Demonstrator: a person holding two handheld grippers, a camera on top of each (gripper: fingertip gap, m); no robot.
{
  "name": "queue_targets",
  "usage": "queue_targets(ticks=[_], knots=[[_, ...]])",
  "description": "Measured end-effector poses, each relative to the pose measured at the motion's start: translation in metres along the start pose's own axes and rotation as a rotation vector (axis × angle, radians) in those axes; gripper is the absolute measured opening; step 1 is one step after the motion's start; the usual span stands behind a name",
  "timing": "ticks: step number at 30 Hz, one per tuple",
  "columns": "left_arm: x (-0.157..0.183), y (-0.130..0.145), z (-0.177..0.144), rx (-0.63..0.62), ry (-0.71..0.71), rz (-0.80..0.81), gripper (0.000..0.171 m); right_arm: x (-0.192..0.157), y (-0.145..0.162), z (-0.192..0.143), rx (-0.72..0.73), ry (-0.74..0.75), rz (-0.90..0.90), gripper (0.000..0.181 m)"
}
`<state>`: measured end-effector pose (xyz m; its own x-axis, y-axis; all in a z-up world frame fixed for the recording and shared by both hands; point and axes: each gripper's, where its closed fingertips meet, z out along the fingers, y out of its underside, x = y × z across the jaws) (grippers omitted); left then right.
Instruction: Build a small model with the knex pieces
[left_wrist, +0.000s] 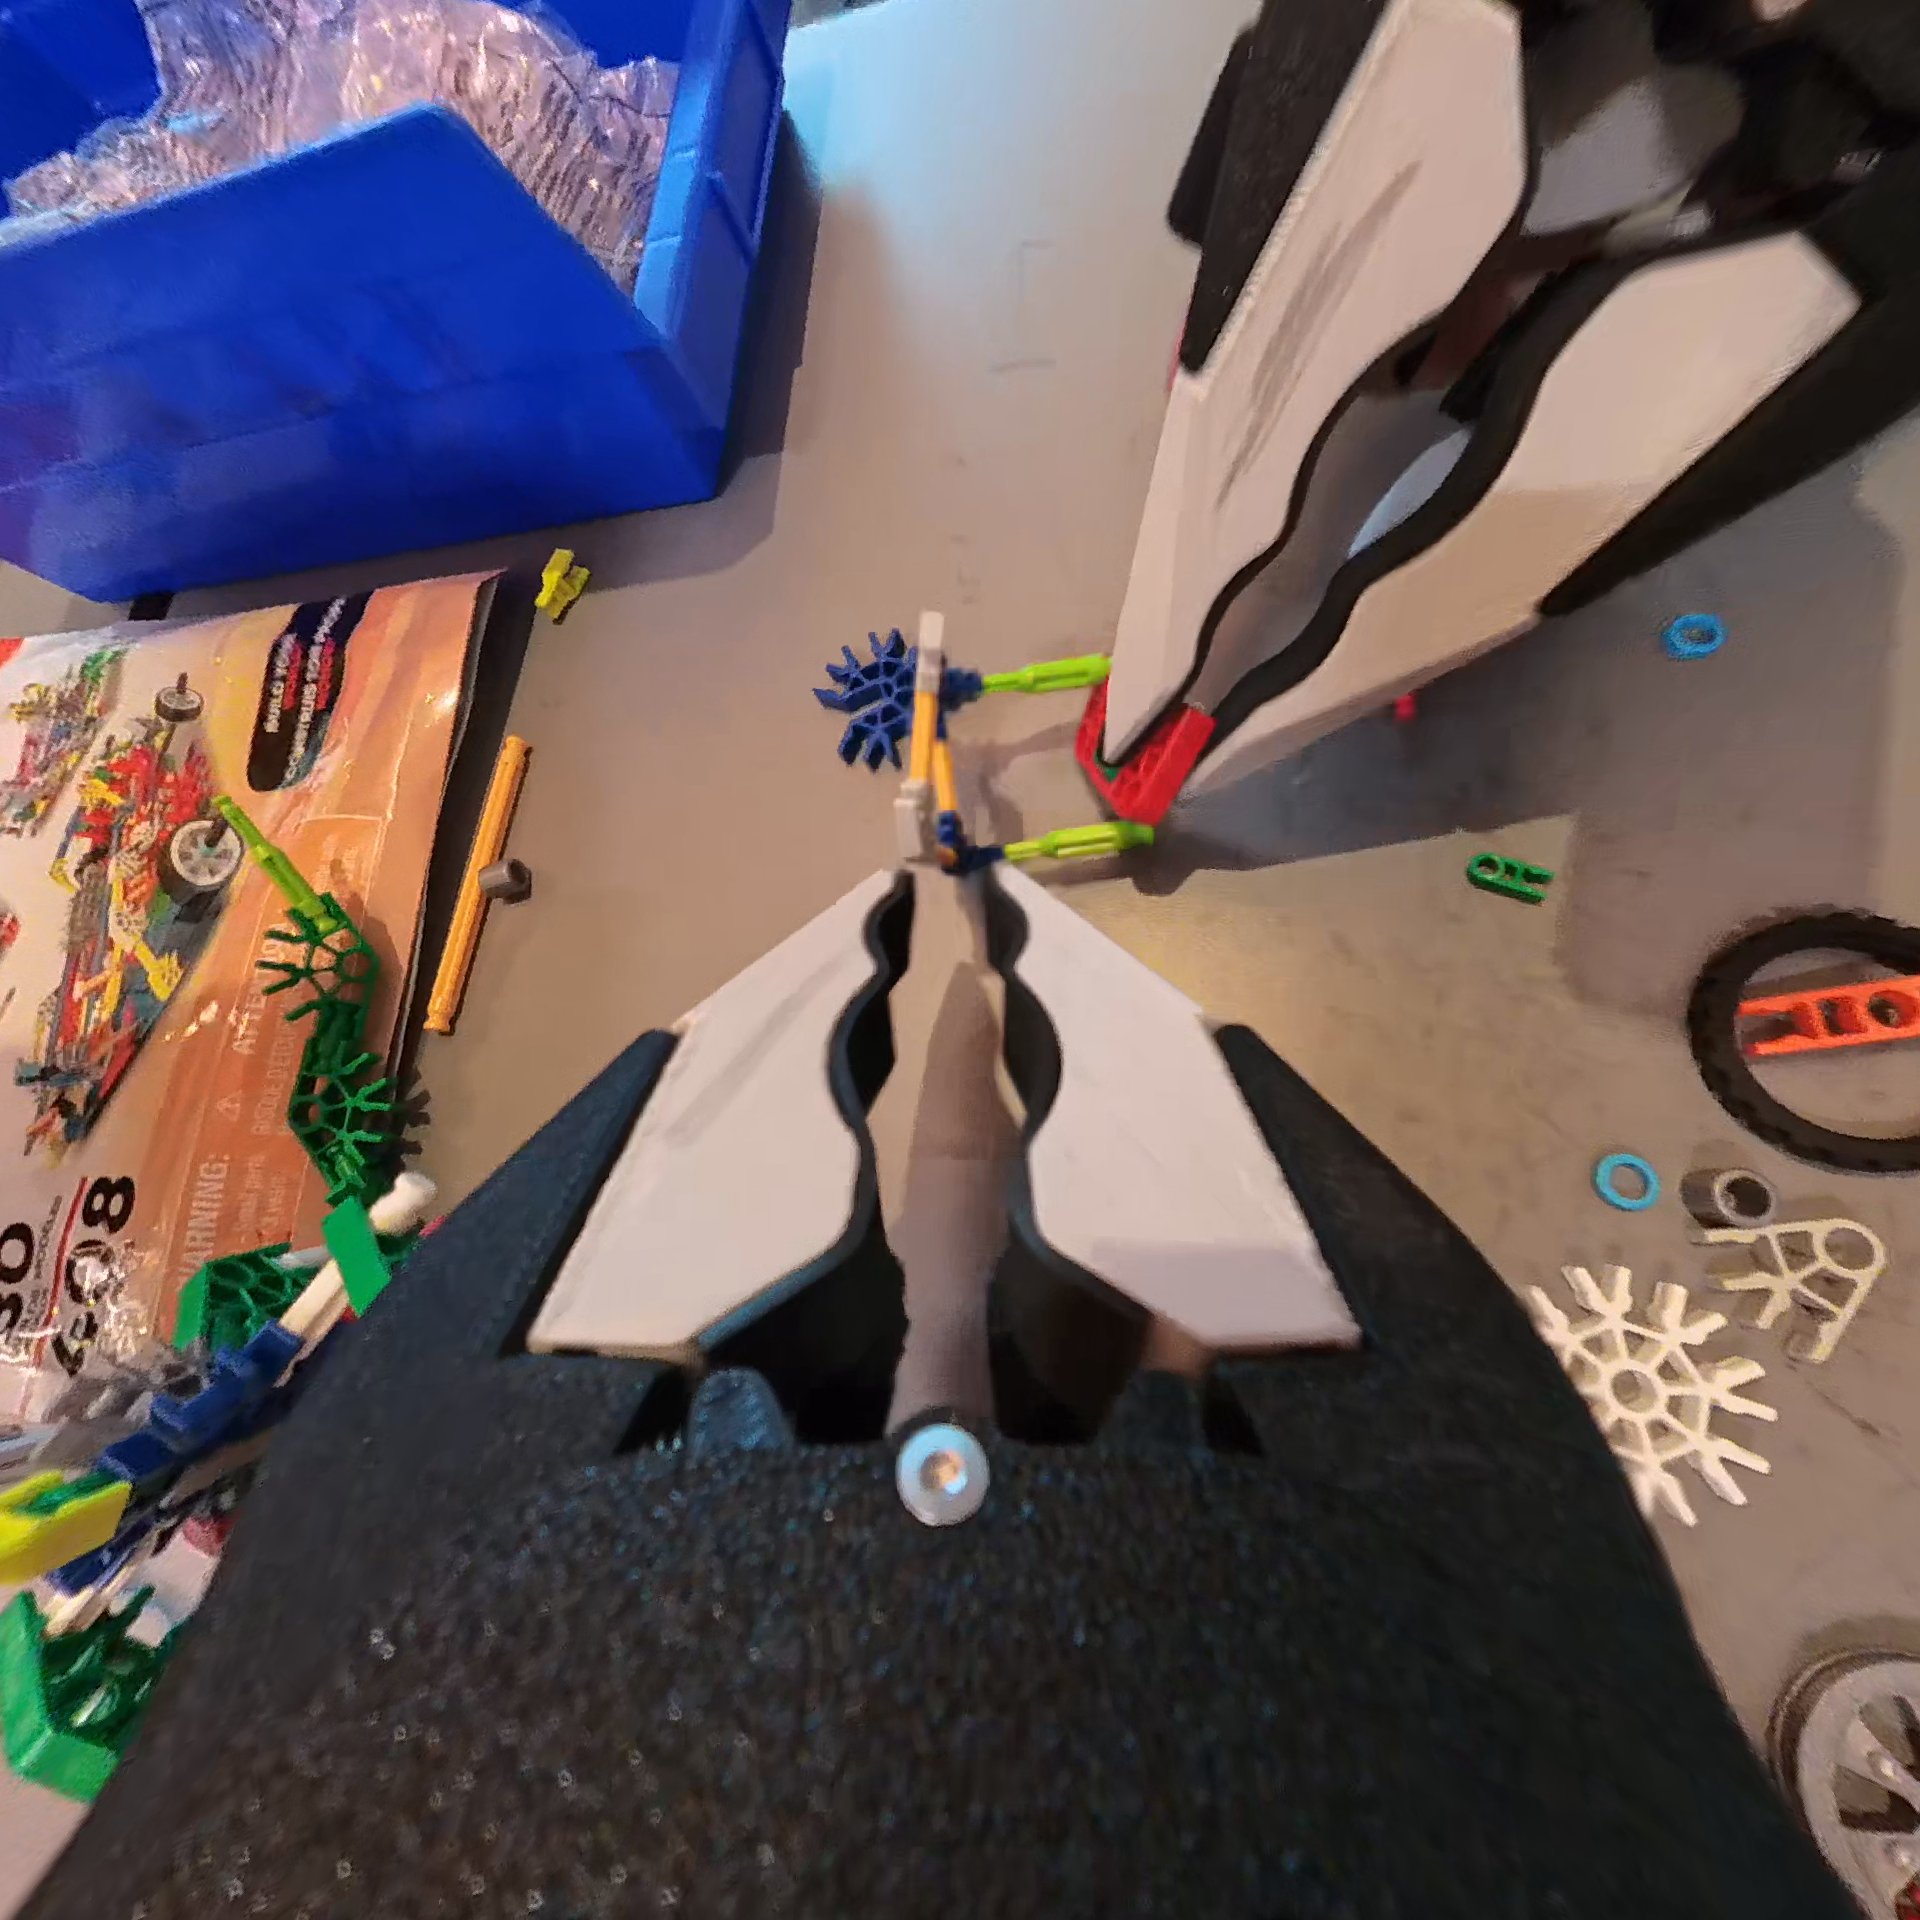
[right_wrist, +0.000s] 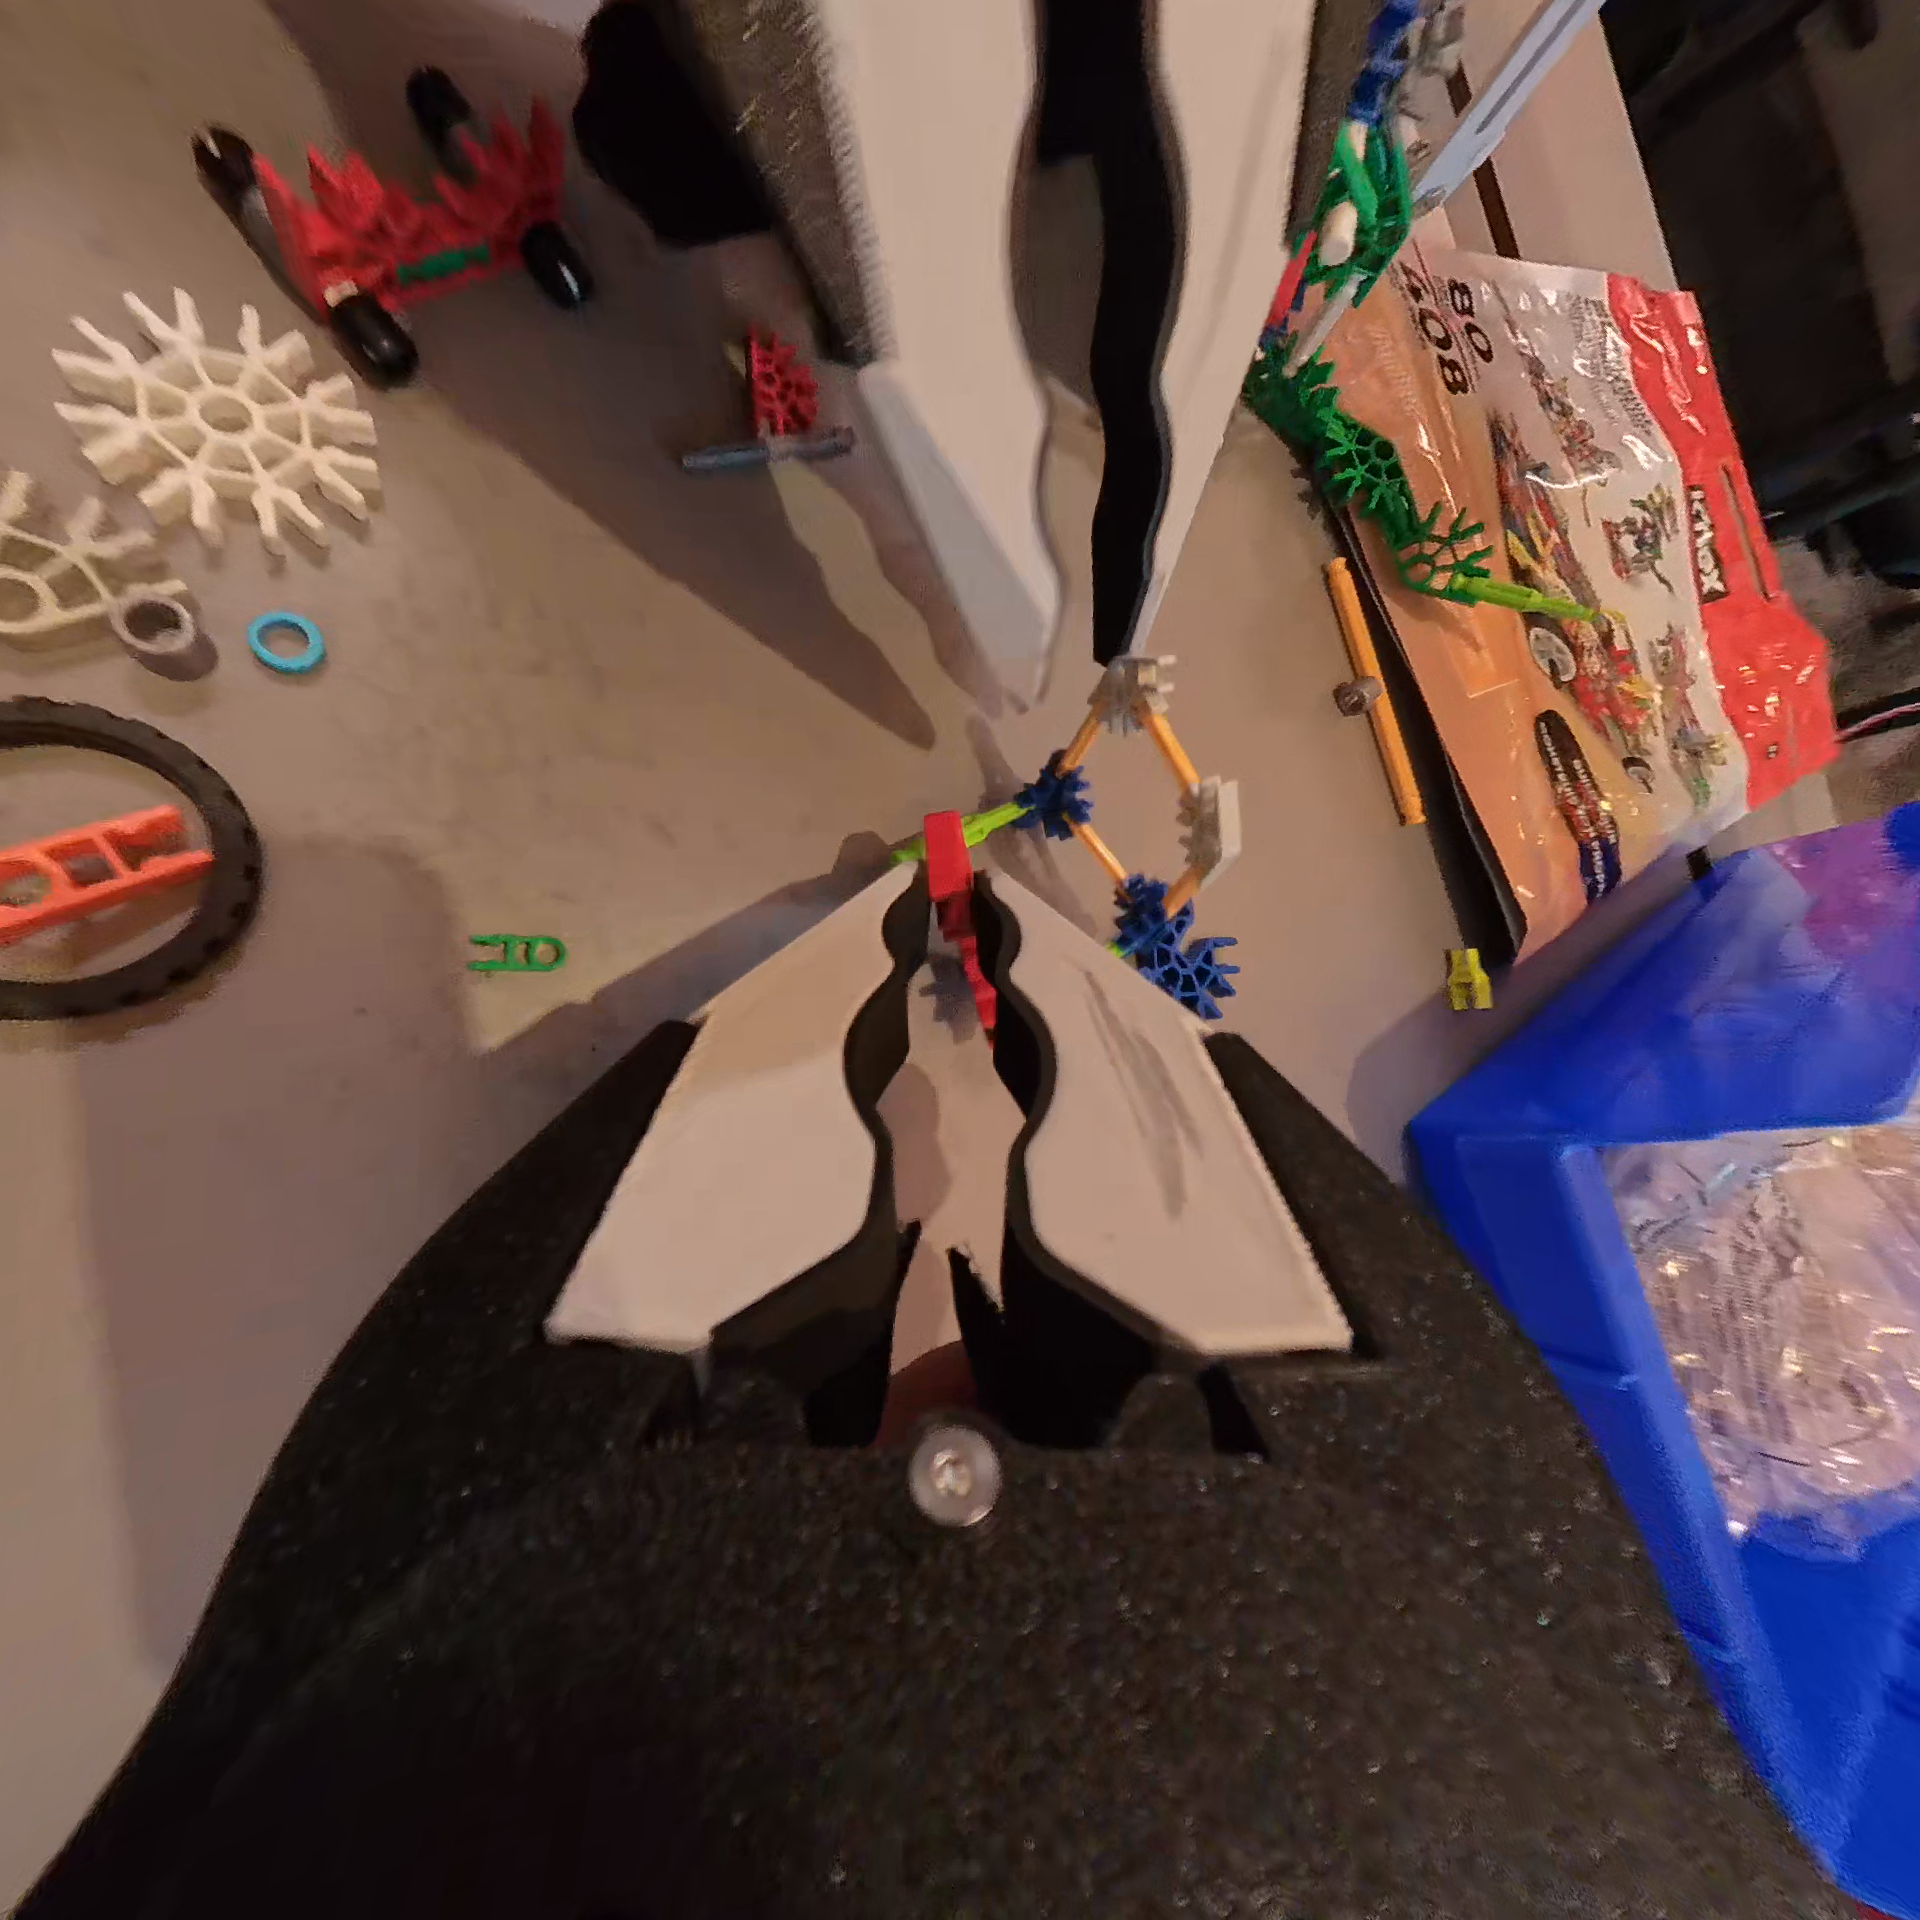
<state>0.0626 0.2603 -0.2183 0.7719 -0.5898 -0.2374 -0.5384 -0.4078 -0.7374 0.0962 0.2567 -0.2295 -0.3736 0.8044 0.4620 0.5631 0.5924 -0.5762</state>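
Note:
A small rod-and-connector assembly (right_wrist: 1132, 821) hangs between both grippers just above the grey table: yellow rods in a diamond, blue snowflake connectors (left_wrist: 873, 698), grey connectors, two lime-green rods (left_wrist: 1039, 677). My left gripper (left_wrist: 945, 878) is shut on the assembly's near grey connector (left_wrist: 912, 823). In the right wrist view it comes down from the top (right_wrist: 1086, 675). My right gripper (right_wrist: 951, 888) is shut on a red connector (right_wrist: 948, 854) that sits on a lime-green rod. In the left wrist view it enters from the upper right (left_wrist: 1148, 743).
A blue bin (left_wrist: 364, 395) with clear plastic bags stands at the far left, with a printed bag (left_wrist: 208, 883) and a loose yellow rod (left_wrist: 478, 883) beside it. To the right lie a black tyre (left_wrist: 1714, 1039), a white snowflake connector (left_wrist: 1652, 1382) and a green clip (left_wrist: 1507, 873). A red wheeled model (right_wrist: 416, 229) lies beyond. My hands' fingertips stand some 4 cm from each other. Between my right fingertips and the green clip (left_wrist: 1507, 873) there is roughly 7 cm.

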Motion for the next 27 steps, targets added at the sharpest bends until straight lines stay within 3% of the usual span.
queue_targets(ticks=[2, 5, 7, 10, 13, 19, 24, 27], knots=[[0.000, 0.003, 0.001, -0.009, -0.008, 0.010, 0.026, -0.002, -0.004, -0.005, 0.035, -0.054, 0.051, 0.005], [-0.002, 0.001, -0.002, 0.009, -0.047, 0.067, 0.037, -0.004, -0.001, -0.010, 0.044, -0.128, 0.132, 0.005], [0.000, 0.002, -0.006, -0.001, -0.057, 0.105, 0.032, -0.005, 0.002, -0.013, 0.045, -0.174, 0.177, 0.005], [0.025, -0.008, -0.013, 0.080, -0.006, 0.247, 0.020, -0.010, 0.002, -0.019, 0.074, -0.265, 0.246, 0.005], [0.036, -0.014, -0.010, 0.100, -0.025, 0.351, 0.020, -0.013, 0.000, -0.023, 0.108, -0.348, 0.320, 0.005], [0.045, -0.005, 0.009, 0.059, -0.038, 0.443, 0.023, -0.023, -0.007, -0.031, 0.172, -0.503, 0.410, 0.005], [0.049, -0.012, 0.018, 0.094, -0.074, 0.499, 0.022, -0.029, -0.011, -0.035, 0.195, -0.593, 0.433, 0.005], [0.050, -0.010, 0.022, 0.097, -0.081, 0.522, 0.013, -0.036, -0.013, -0.039, 0.186, -0.644, 0.416, 0.005]])
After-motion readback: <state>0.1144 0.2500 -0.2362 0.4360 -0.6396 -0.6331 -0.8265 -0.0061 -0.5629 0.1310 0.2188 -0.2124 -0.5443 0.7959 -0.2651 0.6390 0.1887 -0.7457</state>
